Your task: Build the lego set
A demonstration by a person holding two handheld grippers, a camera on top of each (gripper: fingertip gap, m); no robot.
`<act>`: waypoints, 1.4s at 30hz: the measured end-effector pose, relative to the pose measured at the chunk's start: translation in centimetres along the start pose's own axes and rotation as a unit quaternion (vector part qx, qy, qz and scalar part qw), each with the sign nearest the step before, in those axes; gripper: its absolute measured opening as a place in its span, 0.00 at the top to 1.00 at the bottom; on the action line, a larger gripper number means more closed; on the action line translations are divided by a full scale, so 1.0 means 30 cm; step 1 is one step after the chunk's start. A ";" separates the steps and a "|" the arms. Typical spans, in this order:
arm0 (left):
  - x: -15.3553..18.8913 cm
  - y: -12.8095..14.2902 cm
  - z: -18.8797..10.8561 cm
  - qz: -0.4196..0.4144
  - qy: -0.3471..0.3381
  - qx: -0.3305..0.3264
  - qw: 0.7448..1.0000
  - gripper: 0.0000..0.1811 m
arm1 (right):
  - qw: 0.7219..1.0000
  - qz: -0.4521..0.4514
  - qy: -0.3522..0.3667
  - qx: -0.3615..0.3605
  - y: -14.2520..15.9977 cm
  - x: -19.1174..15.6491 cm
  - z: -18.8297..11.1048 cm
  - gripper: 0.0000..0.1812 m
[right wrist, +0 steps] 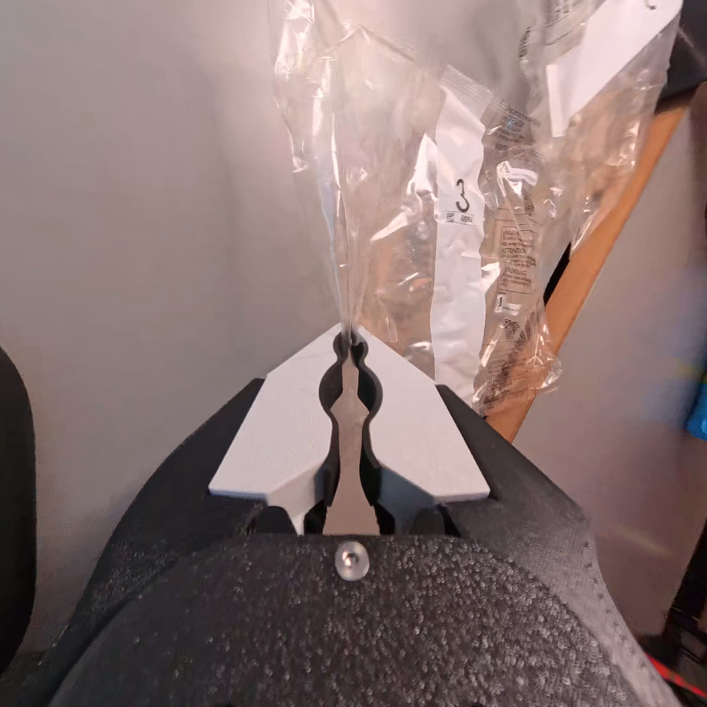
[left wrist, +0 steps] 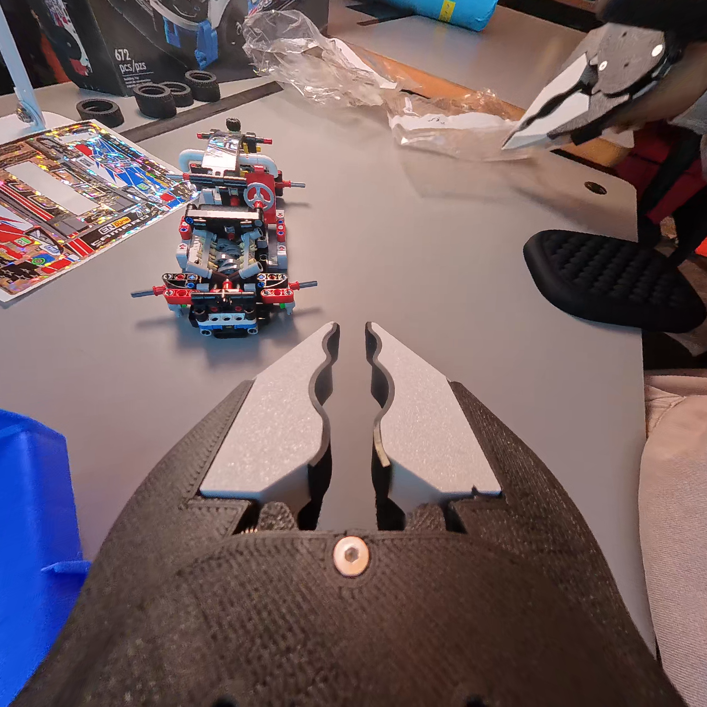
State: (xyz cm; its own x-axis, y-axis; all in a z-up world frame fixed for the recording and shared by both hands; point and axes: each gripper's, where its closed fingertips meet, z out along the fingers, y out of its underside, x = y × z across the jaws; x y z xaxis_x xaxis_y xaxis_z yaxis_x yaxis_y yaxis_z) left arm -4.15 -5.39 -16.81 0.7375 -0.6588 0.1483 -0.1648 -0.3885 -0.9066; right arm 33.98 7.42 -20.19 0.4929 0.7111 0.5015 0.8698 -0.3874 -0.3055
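Observation:
A partly built lego car chassis in red, black, grey and blue stands on the grey table. My left gripper is a little to the right of and nearer than the chassis, its jaws slightly apart with nothing between them. My right gripper is shut on the edge of a clear plastic bag with a white printed panel; the pads pinch the film at their tips. The right gripper also shows in the left wrist view, at the upper right by the bag.
A shiny sticker sheet lies left of the chassis. Several black tyres and the set's box are at the back left. A second crumpled clear bag is at the back. A blue bin is near left, a black chair armrest right. The gap from one gripper's tips to the other's is roughly 40 cm.

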 end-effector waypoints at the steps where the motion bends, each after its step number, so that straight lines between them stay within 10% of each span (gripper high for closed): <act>1: 0.003 0.000 0.000 0.003 0.000 0.000 1.000 0.94 | 0.999 0.035 -0.005 0.017 -0.029 0.026 -0.015 1.00; 12: 0.016 -0.040 -0.027 0.022 -0.003 0.025 0.999 0.94 | 0.889 0.351 -0.210 0.207 -0.234 0.293 -0.471 1.00; 18: -0.011 -0.102 -0.057 0.026 -0.042 0.061 0.997 0.94 | 0.888 0.386 -0.019 0.249 -0.288 0.616 -0.574 1.00; 24: -0.015 -0.110 -0.066 0.042 -0.062 0.073 0.995 0.94 | 0.940 0.298 0.096 0.138 -0.462 0.702 -0.259 1.00; 33: -0.047 -0.063 -0.049 0.034 -0.072 0.053 0.995 0.94 | 0.949 0.315 -0.008 -0.011 -0.595 0.497 0.460 0.94; 42: -0.071 -0.028 -0.025 0.013 -0.064 0.037 0.997 0.94 | 0.918 0.300 -0.166 0.199 -0.839 0.518 0.231 0.73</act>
State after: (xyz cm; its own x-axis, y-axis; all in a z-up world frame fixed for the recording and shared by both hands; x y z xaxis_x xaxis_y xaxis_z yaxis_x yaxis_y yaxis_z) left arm -6.08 -4.16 -16.07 0.8122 -0.5783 0.0764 -0.1395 -0.3197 -0.9372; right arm 19.59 32.28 -10.33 0.7891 0.6046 -0.1080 0.3340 -0.5699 -0.7507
